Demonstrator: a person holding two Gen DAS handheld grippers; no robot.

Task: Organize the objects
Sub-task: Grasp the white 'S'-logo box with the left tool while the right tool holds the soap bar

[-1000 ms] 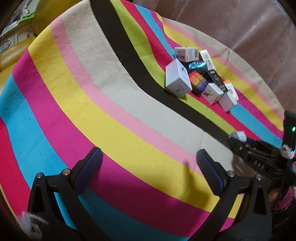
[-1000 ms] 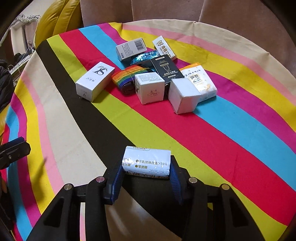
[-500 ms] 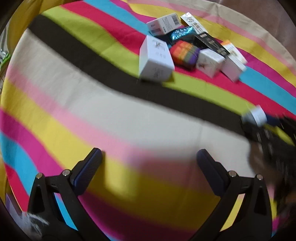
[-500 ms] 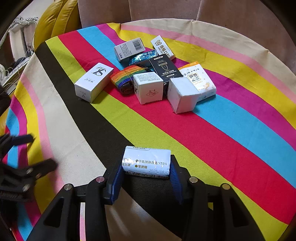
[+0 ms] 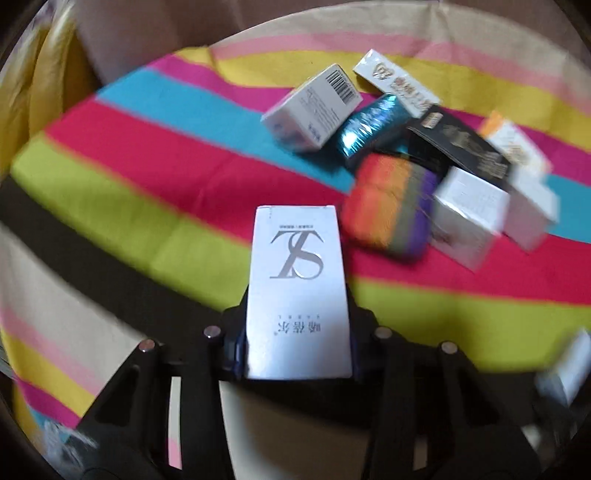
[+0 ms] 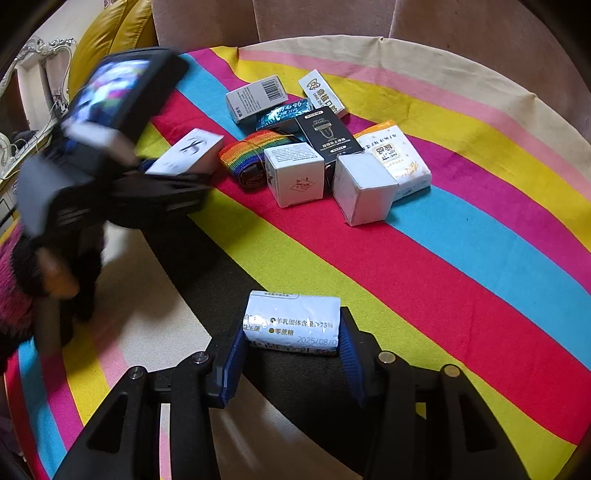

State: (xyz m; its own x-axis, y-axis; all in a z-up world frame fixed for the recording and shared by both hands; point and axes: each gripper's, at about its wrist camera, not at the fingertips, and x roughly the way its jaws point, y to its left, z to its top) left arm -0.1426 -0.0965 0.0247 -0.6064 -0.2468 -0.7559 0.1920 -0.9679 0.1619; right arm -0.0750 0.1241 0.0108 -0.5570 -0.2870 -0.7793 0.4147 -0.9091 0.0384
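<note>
My left gripper (image 5: 297,347) is shut on a tall white box marked "ST" (image 5: 297,291), which still lies on the striped cloth; the same box (image 6: 188,153) and the blurred left gripper (image 6: 162,188) show in the right wrist view. My right gripper (image 6: 291,354) is shut on a pale blue labelled packet (image 6: 291,323) above the black stripe. A pile of small boxes lies behind: a rainbow pouch (image 6: 251,155), a white cube box (image 6: 295,175), another white box (image 6: 364,188), a black box (image 6: 327,134).
The round table wears a striped cloth (image 6: 461,258). Also in the pile are a barcode box (image 6: 256,98), a teal foil packet (image 6: 286,112), a white and orange packet (image 6: 395,158) and a slim white box (image 6: 321,92). Brown chair backs (image 6: 332,18) stand behind.
My left gripper moved forward to the tall white box and shut on it. My right gripper has stayed still, holding the blue packet.
</note>
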